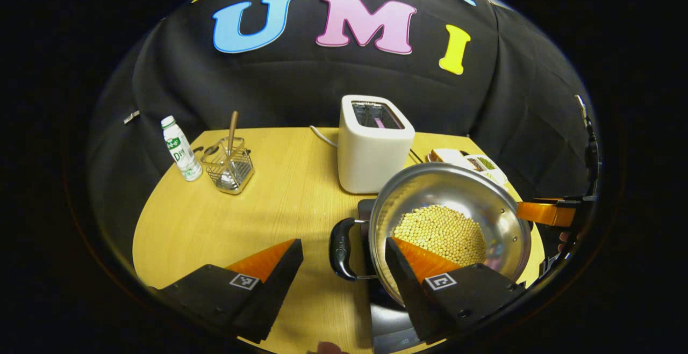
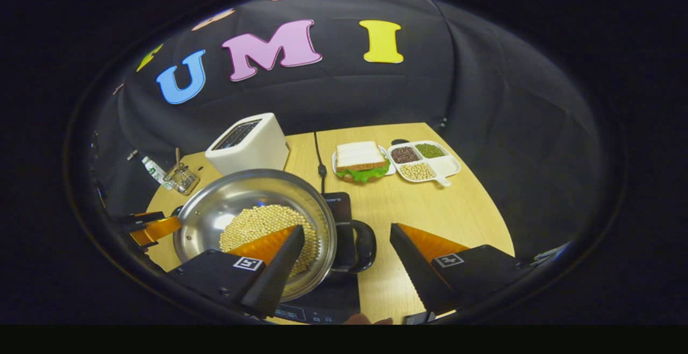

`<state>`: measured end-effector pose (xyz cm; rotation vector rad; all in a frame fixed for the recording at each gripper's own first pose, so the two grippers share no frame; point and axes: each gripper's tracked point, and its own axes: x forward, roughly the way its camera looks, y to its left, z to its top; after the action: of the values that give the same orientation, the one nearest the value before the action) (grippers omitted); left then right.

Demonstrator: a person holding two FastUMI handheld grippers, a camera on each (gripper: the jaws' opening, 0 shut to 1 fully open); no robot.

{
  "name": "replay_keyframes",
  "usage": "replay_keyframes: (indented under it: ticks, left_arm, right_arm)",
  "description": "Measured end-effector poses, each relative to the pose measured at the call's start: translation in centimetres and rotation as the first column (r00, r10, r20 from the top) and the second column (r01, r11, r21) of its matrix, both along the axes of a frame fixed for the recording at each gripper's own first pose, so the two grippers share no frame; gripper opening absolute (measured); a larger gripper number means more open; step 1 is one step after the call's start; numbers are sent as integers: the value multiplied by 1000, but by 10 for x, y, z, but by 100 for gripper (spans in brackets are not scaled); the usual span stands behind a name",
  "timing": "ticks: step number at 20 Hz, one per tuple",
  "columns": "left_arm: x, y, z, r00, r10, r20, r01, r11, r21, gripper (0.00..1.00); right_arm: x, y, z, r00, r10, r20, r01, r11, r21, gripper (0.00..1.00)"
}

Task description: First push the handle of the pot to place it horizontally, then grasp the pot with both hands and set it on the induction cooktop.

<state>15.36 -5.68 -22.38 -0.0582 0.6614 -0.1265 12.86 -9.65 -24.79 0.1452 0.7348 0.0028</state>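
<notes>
Two claws, both yours, both spread wide, nothing gripped. Left claw point(image 1: 344, 260) straddles pot's black loop handle point(image 1: 342, 248), lower centre of left gripper view. Right claw point(image 2: 346, 246) straddles opposite handle point(image 2: 361, 246), lower centre of right gripper view. Pot point(image 2: 252, 225), soybeans point(image 1: 441, 233) inside, sits over black induction cooktop point(image 2: 333, 203) on bench point(image 1: 242, 219). Toaster point(image 1: 373, 144) behind pot.

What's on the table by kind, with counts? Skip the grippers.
Pot with yellow beans: 1
Induction cooktop: 1
Toaster: 1
Bottle: 1
Wire utensil basket: 1
Sandwich on plate: 1
Divided tray of beans: 1
Total: 7
</notes>
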Motion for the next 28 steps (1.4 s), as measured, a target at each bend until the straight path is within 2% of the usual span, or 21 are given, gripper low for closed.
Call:
replay_keyframes:
  ticks: [5,11,15,21,24,28]
  left_arm:
    - [-15,0,53,992,-12,128,14,1000,-8,96]
    - [-38,10,117,963,-4,270,22,998,-65,96]
    - [-54,29,152,937,6,350,17,998,-62,95]
    - [-83,62,196,888,43,457,-18,998,-59,95]
    - [-100,75,214,864,36,503,-27,999,-25,95]
    - [-121,80,225,840,41,542,-34,999,-23,95]
  right_arm:
    - [-15,1,55,991,-18,134,23,999,-32,99]
    - [-34,7,123,958,-31,284,50,997,-62,99]
    - [-51,25,169,926,-30,377,55,997,-58,99]
    - [-83,51,220,866,19,499,43,993,-111,99]
    - [-97,60,246,833,12,554,53,994,-100,99]
    - [-112,65,266,800,-18,600,74,995,-69,98]
